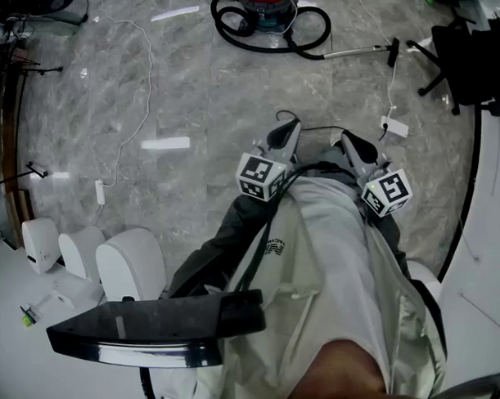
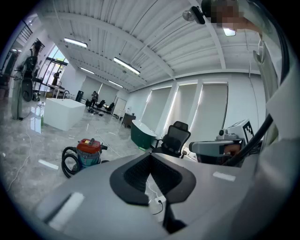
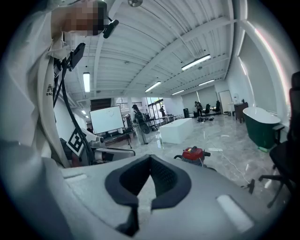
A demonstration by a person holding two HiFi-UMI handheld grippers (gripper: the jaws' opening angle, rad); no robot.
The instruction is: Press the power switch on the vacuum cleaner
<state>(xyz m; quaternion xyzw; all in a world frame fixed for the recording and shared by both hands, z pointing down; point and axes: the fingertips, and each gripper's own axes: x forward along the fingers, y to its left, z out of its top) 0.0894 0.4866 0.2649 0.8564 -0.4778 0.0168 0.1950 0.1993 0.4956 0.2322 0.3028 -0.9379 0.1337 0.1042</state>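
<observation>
The vacuum cleaner [image 1: 266,7], with a red top, a teal body and a coiled black hose, stands on the marble floor far ahead of me. It is small in the left gripper view [image 2: 89,151] and in the right gripper view [image 3: 193,153]. Both grippers are held close to the person's body, well short of the vacuum. My left gripper [image 1: 287,129] [image 2: 151,154] is shut with nothing in it. My right gripper [image 1: 344,139] [image 3: 150,157] is also shut and holds nothing. The power switch cannot be made out at this distance.
The vacuum's metal wand [image 1: 359,50] lies on the floor to its right. A white power strip [image 1: 394,126] and cables lie near the grippers. A black office chair [image 1: 466,60] stands at the right. White rounded units [image 1: 129,264] and a dark curved shelf [image 1: 156,325] are at the lower left.
</observation>
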